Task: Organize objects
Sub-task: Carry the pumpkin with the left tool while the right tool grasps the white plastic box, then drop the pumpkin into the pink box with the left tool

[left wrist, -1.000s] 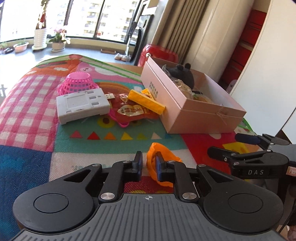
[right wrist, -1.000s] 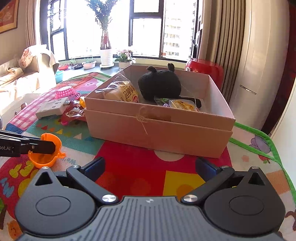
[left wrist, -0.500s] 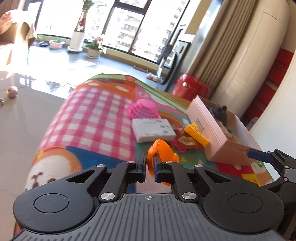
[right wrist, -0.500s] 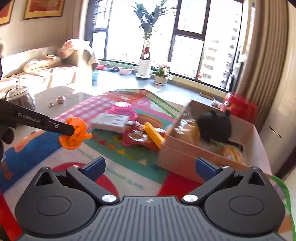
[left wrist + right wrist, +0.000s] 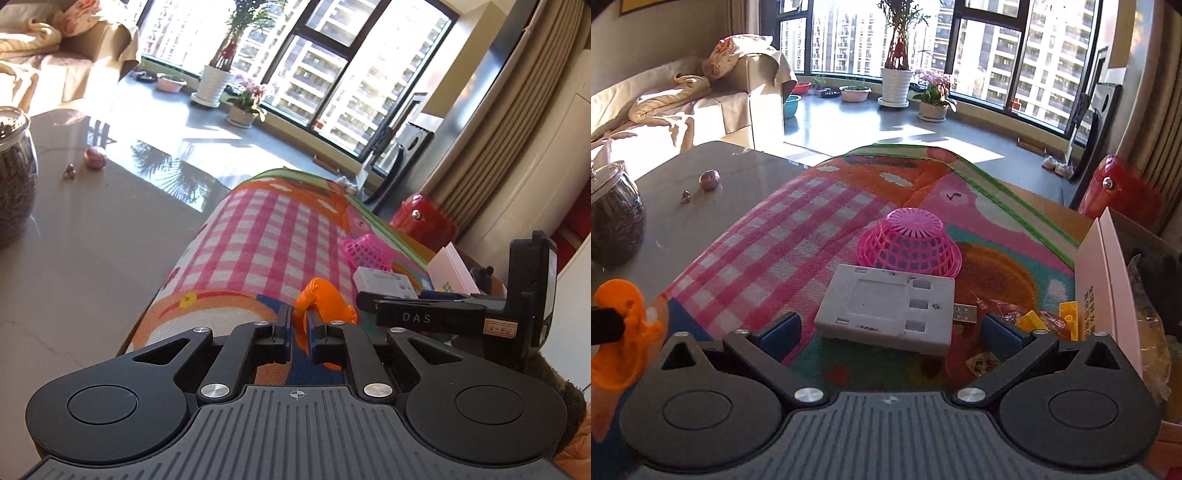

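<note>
Now both handheld grippers have swung away from the pink cardboard box toward the open middle of the colourful play mat — a second ago the box filled the right wrist view, and it now sits at that view's right edge, with a black plush toy and wrapped snacks just visible inside. Ahead of the right gripper, a white plastic case lies flat on the mat, touching an upturned pink mesh basket behind it; its jaws are spread wide with nothing between them, the case lying just beyond the fingertips. Yellow blocks and snack wrappers lie between the case and the box. Smallest of all, an orange plastic toy is clamped between the closed fingers of the left gripper, lifted clear of the mat; the grip tightened over the last second and has carried the toy further from the box rather than toward it. That suggests the toy is not bound for the box at this step — perhaps for the basket — while the right gripper looks lined up to take the white case next.
</note>
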`<state>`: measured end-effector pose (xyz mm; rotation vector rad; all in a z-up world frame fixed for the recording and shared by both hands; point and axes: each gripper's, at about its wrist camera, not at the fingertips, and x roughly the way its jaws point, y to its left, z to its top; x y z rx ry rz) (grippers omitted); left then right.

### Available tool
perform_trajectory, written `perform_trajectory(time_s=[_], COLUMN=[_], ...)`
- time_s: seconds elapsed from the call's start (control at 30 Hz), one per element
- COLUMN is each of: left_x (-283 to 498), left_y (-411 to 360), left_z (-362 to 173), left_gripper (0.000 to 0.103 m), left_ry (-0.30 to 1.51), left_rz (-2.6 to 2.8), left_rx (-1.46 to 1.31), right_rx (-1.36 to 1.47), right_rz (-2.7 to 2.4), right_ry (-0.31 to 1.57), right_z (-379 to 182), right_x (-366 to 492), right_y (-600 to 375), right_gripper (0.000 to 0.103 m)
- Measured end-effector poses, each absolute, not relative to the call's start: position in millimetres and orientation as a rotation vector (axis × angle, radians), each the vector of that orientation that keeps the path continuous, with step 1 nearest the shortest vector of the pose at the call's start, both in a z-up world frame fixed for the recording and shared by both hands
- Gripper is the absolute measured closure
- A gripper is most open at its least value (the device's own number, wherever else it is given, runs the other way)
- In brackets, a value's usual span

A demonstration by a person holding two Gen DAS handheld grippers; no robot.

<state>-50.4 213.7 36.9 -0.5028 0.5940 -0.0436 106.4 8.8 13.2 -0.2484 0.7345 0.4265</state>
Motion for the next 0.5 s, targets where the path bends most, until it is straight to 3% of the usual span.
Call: perform_trajectory(time_s=[0.07,0.5], left_x=[-48,-48], left_y=[214,185], left_z=[36,41], left_gripper=[0.093,0.093], left_ry=[0.595,0.614], left_rz=[-0.046,-0.137], left_rx=[-0.51,-0.471], right_rx=[-0.285,-0.301], right_rz=[0.417,0.58], right_ry=[0.715,0.64], right_z=[13,56], right_x=[105,12], right_y=[9,-65], right_gripper=[0.009,0.009])
